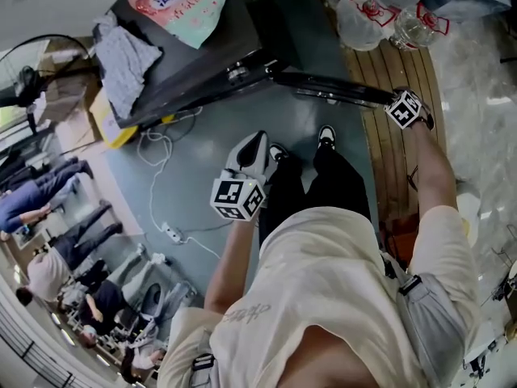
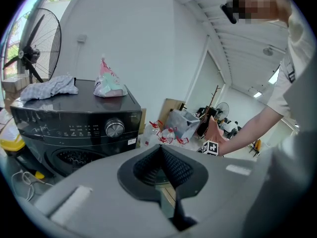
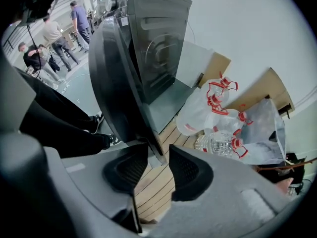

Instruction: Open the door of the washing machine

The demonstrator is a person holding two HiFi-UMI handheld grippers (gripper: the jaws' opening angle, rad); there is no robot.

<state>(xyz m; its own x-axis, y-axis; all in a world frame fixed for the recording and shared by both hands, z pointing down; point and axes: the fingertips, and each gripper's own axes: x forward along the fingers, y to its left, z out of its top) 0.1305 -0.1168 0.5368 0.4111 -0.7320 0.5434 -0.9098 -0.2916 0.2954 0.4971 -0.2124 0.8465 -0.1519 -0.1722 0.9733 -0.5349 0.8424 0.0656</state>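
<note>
The dark washing machine (image 1: 186, 63) stands at the top left of the head view, and its control panel and drum front (image 2: 74, 128) show in the left gripper view. Its door (image 1: 323, 87) is swung out to the right. My right gripper (image 1: 400, 103) is at the door's far edge, pointing steeply down. In the right gripper view the door rim (image 3: 151, 148) passes between the jaws of that gripper (image 3: 153, 165); they stand apart, with a slit beside the right pad. My left gripper (image 1: 252, 153) hangs in front of the machine, shut on nothing (image 2: 161, 165).
A grey cloth (image 1: 129, 55) and a detergent bag (image 1: 178, 6) lie on the machine. Bagged water bottles (image 1: 380, 10) sit on the wooden strip (image 1: 388, 160) behind the door. A power strip and cable (image 1: 171, 233) lie on the floor. A fan (image 1: 32, 71) and several people (image 1: 48, 208) are at the left.
</note>
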